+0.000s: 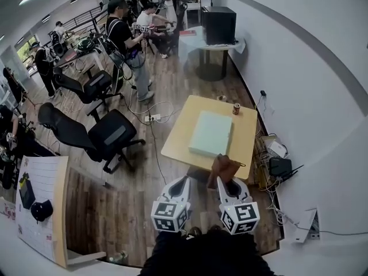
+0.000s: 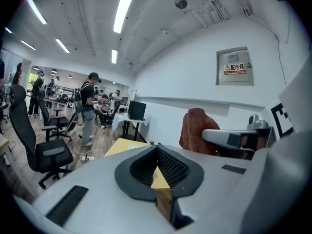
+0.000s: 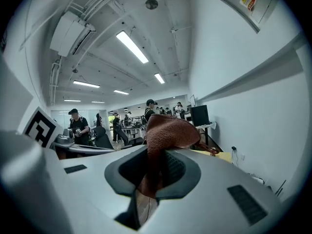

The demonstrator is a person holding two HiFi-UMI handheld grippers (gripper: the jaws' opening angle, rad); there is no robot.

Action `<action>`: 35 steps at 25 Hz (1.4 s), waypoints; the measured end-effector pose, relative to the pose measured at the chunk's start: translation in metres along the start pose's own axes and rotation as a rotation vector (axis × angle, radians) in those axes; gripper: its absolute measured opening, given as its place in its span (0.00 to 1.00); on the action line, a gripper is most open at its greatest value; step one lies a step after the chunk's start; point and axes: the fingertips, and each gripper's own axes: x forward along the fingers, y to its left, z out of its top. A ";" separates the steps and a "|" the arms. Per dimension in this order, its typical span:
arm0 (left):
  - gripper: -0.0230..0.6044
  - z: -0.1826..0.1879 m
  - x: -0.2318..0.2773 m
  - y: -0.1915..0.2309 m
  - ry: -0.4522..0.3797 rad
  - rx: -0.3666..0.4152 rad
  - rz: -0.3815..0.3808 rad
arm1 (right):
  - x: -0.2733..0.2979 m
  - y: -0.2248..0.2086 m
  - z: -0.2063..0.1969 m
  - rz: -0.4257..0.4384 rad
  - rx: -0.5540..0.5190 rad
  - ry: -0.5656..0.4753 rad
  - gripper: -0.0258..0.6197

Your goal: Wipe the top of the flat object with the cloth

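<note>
A light wooden table (image 1: 247, 140) stands beside a white wall, with a small can (image 1: 236, 108) near its far edge. To its left, a black office chair (image 1: 98, 135) sits on the wood floor near a white power strip (image 1: 152, 118). Farther back a person in black (image 1: 122, 33) stands, and a black box (image 1: 219, 25) rests on a white-draped table.

Near edge of the table (image 1: 181, 134) behind the cloth (image 1: 223, 171)
</note>
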 end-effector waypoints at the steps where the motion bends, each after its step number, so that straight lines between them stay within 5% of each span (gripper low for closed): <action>1: 0.09 -0.003 0.000 0.002 0.006 -0.005 -0.002 | 0.001 0.000 -0.003 -0.006 0.007 0.006 0.14; 18: 0.09 -0.036 0.058 0.047 0.130 -0.049 -0.010 | 0.076 -0.023 -0.041 0.009 0.052 0.133 0.14; 35: 0.09 0.020 0.260 0.139 0.215 -0.053 0.044 | 0.273 -0.147 -0.015 0.003 0.081 0.199 0.14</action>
